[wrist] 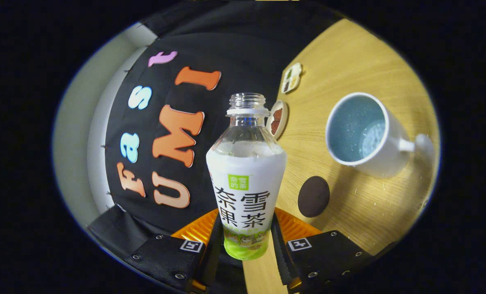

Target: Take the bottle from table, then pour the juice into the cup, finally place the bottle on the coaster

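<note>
So the wooden table [349,65] is tilting hard in view, taking up the 1 to 5 o'clock side. The bottle [246,179] is sitting dead center between the fingers, cap off, clear neck, white label, green band at its base. The gripper [246,245] is clamping it, both fingers pressing its lower sides. The white cup [363,134] is lying around 3 o'clock from the bottle, and the dark round coaster [314,196] is sitting just beside the bottle at 4 o'clock.
</note>
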Demonstrator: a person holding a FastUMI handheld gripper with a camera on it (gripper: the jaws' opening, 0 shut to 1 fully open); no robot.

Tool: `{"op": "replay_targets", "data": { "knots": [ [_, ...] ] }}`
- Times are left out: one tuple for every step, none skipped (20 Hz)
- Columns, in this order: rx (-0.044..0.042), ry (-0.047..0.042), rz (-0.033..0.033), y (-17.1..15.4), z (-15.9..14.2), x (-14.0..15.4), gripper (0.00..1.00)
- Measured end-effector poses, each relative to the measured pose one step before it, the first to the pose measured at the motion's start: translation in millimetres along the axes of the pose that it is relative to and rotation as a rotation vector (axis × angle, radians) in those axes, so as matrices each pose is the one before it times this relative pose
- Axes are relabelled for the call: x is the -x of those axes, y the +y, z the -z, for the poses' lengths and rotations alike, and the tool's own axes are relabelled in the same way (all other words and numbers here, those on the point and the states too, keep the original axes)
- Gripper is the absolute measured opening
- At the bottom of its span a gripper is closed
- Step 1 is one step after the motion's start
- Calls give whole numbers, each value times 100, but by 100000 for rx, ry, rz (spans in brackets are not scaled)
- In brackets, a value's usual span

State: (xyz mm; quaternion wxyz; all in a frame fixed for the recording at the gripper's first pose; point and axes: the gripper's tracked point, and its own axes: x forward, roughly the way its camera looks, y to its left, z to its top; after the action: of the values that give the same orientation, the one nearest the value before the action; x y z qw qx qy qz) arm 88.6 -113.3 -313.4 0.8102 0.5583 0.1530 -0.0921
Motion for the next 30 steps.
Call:
{"op": "replay_targets", "data": {
  "knots": [
    [7764,-433,-457,278,200,-250,60],
    [7855,-759,-189,203,2,-221,60],
    [7351,503,0,314,198,-480,60],
    [8323,560,924,224,159,-314,60],
    [8378,-641,1523,-6,28,-566,60],
    [8443,-607,294,50,-129,-358,60],
    [7421,-1108,301,-219,197,190,60],
    [7374,-550,-326,-187,-45,225,60],
    [7060,-1085,974,-154,-118,-261,60],
    [6334,-1109,604,-16,-123,-225,61],
    [5127,-1494,944,32,-330,-197,61],
    [4376,-1464,66,111,-229,-216,60],
    [4188,-1884,1528,-104,-405,-271,61],
    [4136,-1419,990,-125,-581,-764,61],
    [4359,-1332,1694,-184,-483,-880,60],
    [4565,-943,1181,-77,-214,-567,61],
    [4495,-171,1987,-321,147,-312,61],
    [4232,-1,1202,-198,255,-261,60],
    [3500,1491,1222,-179,581,-224,60],
    [3064,1264,-377,189,657,-381,61],
    [1677,2065,-476,241,774,-351,60],
    [1815,1646,-603,223,528,-267,61],
    [2453,1874,365,-321,573,-45,61],
    [2026,1283,263,-145,548,7,61],
    [703,1643,636,-128,515,-295,61],
    [77,1618,-674,-99,587,-168,61],
    [-909,355,-19,-18,158,-45,61],
    [88,1414,-33,24,-60,-178,61],
    [580,875,228,137,183,-238,61],
    [509,833,-776,166,404,-353,61]
  ]
}}
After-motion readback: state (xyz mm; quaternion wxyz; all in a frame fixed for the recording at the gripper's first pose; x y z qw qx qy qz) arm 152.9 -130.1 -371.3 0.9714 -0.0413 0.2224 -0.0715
